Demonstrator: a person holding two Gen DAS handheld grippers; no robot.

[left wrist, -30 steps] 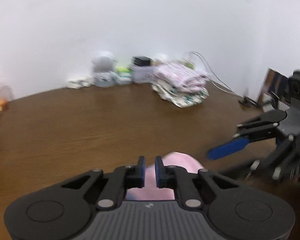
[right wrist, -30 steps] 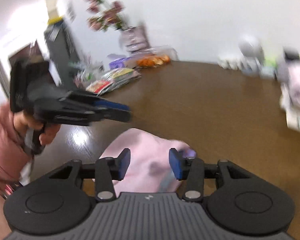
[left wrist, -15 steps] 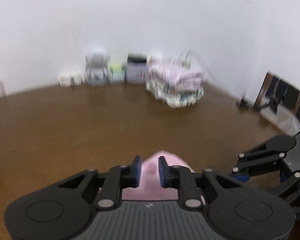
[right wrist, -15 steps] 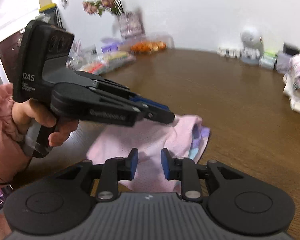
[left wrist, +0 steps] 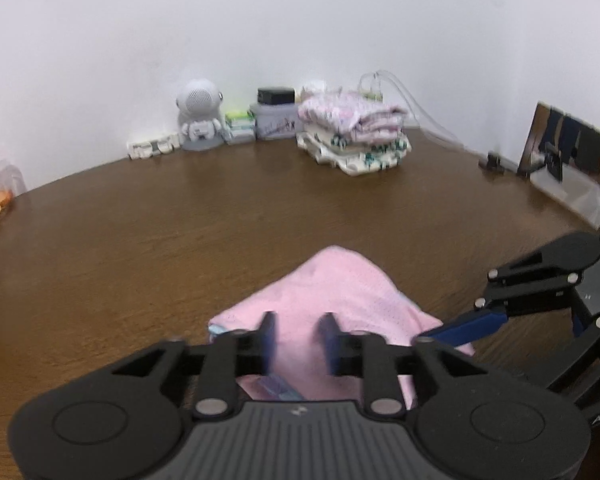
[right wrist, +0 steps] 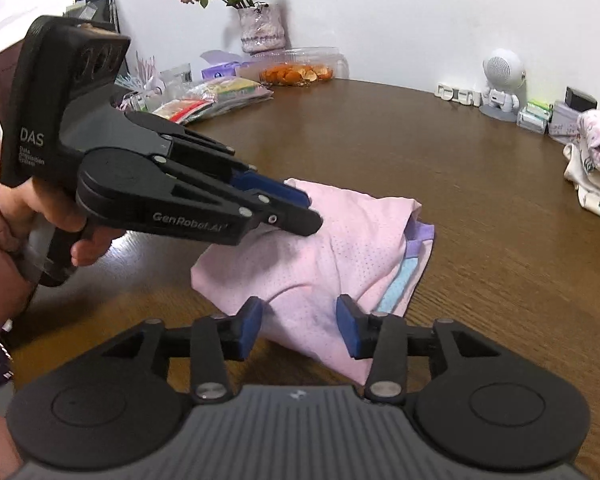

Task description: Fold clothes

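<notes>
A pink mesh garment (right wrist: 320, 248) with a purple and light-blue edge lies folded on the brown table (right wrist: 480, 208); it also shows in the left wrist view (left wrist: 332, 296). My left gripper (left wrist: 296, 336) is open and empty just above the garment's near part. It shows from the side in the right wrist view (right wrist: 300, 208), over the garment's left part. My right gripper (right wrist: 298, 320) is open and empty at the garment's near edge. In the left wrist view one of its blue fingertips (left wrist: 464, 326) sits at the garment's right edge.
A stack of folded clothes (left wrist: 356, 136) lies at the back of the table beside small boxes (left wrist: 272, 120) and a white robot figure (left wrist: 200, 120). A flower vase (right wrist: 260, 32), an orange snack tray (right wrist: 296, 74) and packets (right wrist: 212, 96) stand at the far left. Cables (left wrist: 428, 120) run along the wall.
Both grippers have opened wider since half a second ago. The garment now lies flatter and more spread on the table. The left gripper has dropped closer over it.
</notes>
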